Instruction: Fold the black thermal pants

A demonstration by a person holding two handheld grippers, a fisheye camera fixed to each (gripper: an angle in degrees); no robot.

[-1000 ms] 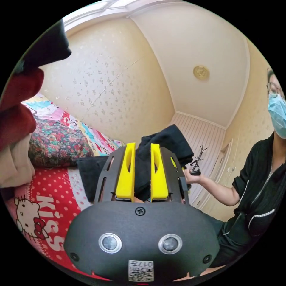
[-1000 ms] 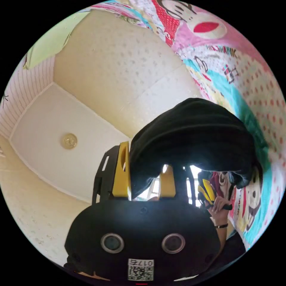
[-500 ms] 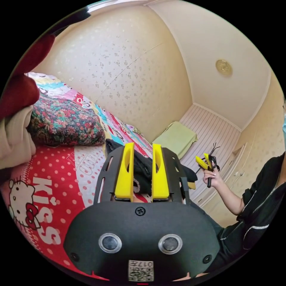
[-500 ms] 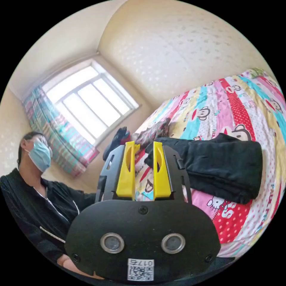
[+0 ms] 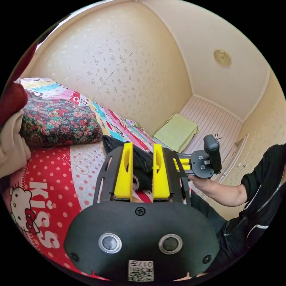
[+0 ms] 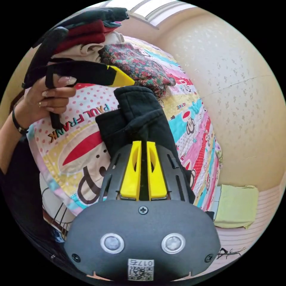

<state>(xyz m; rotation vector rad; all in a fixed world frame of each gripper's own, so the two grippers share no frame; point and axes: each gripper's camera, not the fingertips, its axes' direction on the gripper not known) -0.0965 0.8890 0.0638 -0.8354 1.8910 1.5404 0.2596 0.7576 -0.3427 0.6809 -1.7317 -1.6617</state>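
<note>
The black thermal pants point(image 6: 135, 116) lie folded in a thick bundle on the patterned bedsheet point(image 6: 80, 143). My right gripper point(image 6: 143, 143) sits at their near edge, its yellow jaws drawn close with dark fabric in the thin gap. In the left gripper view the pants point(image 5: 140, 159) show behind my left gripper point(image 5: 142, 146), whose jaws stand apart with nothing between them. There the right gripper point(image 5: 182, 164) comes in from the right in a person's hand. The left gripper point(image 6: 126, 80) hovers above the pants in the right gripper view.
A floral pillow point(image 5: 59, 120) and a stack of folded clothes point(image 6: 86, 32) sit at the head of the bed. The wall runs along the bed's far side. A green cloth point(image 5: 176, 132) lies past the foot. The person's dark sleeve point(image 5: 262, 184) is at the right.
A second ago both grippers held the pants up. They were laid folded on the bed and let go. Since then the right gripper has come to their edge and its jaws have closed.
</note>
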